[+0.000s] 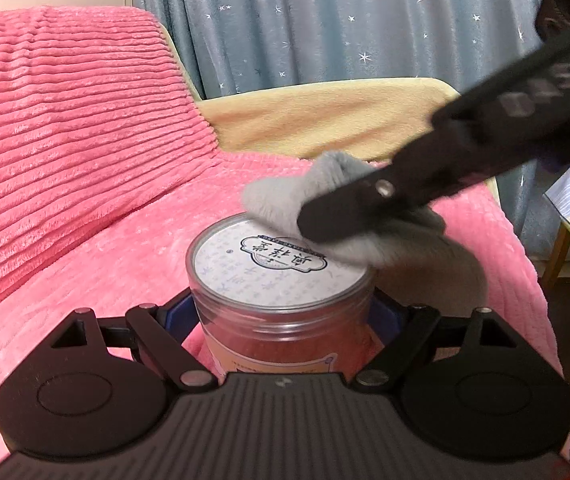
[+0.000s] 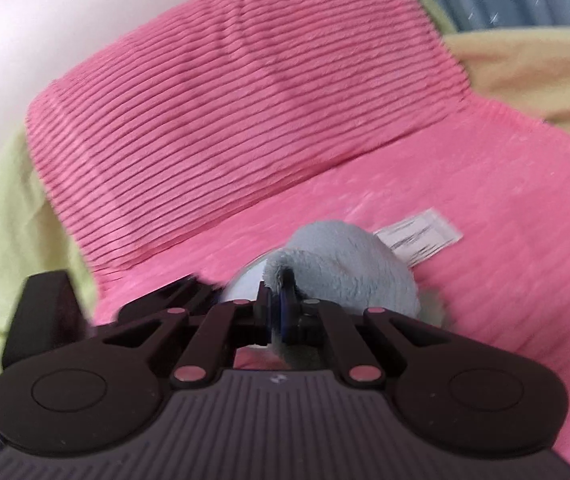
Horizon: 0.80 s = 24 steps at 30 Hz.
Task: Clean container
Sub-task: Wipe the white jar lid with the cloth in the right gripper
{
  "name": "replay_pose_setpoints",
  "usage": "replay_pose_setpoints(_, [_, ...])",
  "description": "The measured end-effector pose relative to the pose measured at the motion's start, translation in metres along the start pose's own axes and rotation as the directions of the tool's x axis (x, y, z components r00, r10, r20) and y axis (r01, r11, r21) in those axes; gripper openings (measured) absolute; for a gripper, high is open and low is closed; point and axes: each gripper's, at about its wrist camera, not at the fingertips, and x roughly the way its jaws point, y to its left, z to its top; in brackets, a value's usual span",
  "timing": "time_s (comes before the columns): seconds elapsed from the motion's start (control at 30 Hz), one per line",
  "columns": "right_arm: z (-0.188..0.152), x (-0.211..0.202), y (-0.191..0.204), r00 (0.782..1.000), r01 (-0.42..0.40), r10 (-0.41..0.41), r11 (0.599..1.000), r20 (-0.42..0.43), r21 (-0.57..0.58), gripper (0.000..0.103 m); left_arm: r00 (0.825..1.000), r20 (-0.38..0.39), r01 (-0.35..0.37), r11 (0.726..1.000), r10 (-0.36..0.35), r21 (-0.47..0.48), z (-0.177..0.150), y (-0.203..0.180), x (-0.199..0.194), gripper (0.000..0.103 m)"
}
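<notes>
left gripper grips clear jar w/ printed lid, grey cloth on top

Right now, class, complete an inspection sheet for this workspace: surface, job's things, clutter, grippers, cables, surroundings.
Surface: pink ribbed blanket over a seat.
Job's things: clear container upright with printed lid; grey cloth pressed on the lid's far edge.
Clutter: white paper tag on the blanket.
Grippers: left gripper jaws closed on the container; right gripper jaws pinching the cloth.
Cables: nothing seen.
Surroundings: blue star-print curtain, yellow cushion.
</notes>
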Motion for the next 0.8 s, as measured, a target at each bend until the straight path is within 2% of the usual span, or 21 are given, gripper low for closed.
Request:
replay_pose_setpoints(0.1, [-0.002, 0.007, 0.006, 0.999, -0.041, 0.041, 0.999, -0.006, 0.018, 0.001, 1.0, -0.001, -0.003, 1.0, 0.003, 0.0, 0.0, 0.0, 0.0, 0.085])
replay_pose_setpoints(0.23, [0.002, 0.022, 0.007, 0.999, -0.034, 0.034, 0.999, 0.033, 0.01, 0.001, 1.0, -0.002, -0.004, 1.0, 0.004, -0.004, 0.0, 0.0, 0.0, 0.085])
replay_pose_setpoints(0.4, [0.008, 0.027, 0.004, 0.994, 0.055, -0.05, 0.997, 0.094, -0.051, 0.001, 1.0, 0.0, 0.002, 1.0, -0.002, -0.009, -0.001, 0.001, 0.0, 0.085])
replay_pose_setpoints(0.57, [0.008, 0.011, -0.004, 0.991, 0.107, -0.102, 0.993, 0.09, -0.052, 0.001, 1.0, 0.0, 0.006, 1.0, -0.006, 0.0, 0.0, 0.0, 0.0, 0.085])
replay_pose_setpoints(0.8, [0.004, 0.015, 0.004, 0.998, 0.028, -0.027, 0.999, 0.051, -0.025, 0.001, 1.0, 0.0, 0.004, 1.0, -0.004, -0.002, 0.0, 0.0, 0.001, 0.085])
